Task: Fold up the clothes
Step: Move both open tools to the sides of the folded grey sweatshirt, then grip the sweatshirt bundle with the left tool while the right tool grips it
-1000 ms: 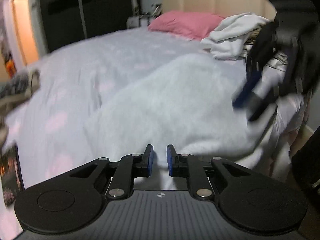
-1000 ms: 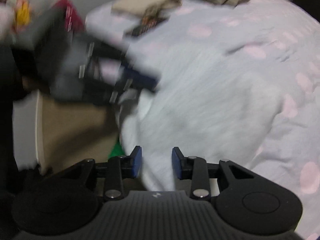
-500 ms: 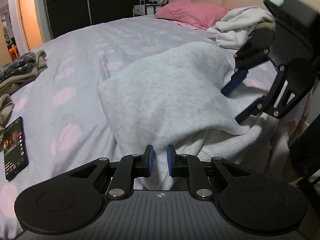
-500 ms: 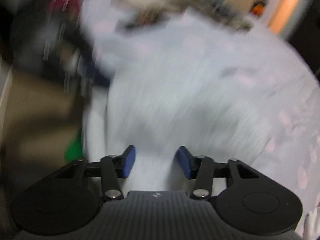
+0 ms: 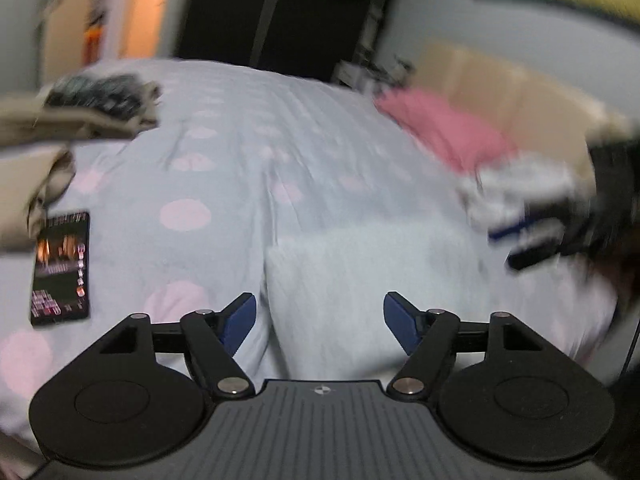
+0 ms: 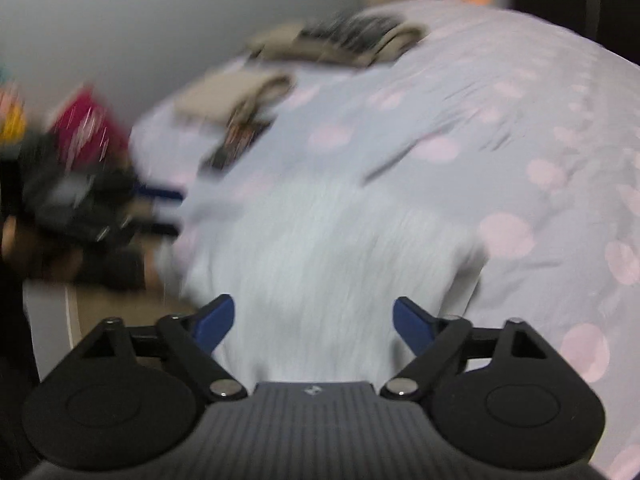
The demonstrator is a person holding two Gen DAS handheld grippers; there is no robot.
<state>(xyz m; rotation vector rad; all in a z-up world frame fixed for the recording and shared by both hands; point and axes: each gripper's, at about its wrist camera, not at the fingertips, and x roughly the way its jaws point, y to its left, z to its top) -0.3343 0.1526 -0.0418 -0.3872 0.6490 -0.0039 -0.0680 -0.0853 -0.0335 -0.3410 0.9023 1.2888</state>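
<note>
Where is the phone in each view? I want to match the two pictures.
Left wrist: the phone lies at the left edge, on the bedspread.
Right wrist: the phone is upper left of centre, blurred.
Shared landmark: the beige clothes just beyond the phone.

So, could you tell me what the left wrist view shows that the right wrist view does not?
Only the left wrist view shows the pink pillow, the beige headboard and a white clothes pile. Only the right wrist view shows a blurred red item off the bed's edge. Both show the grey garment on the spotted bedding, the phone and folded beige clothes.
</note>
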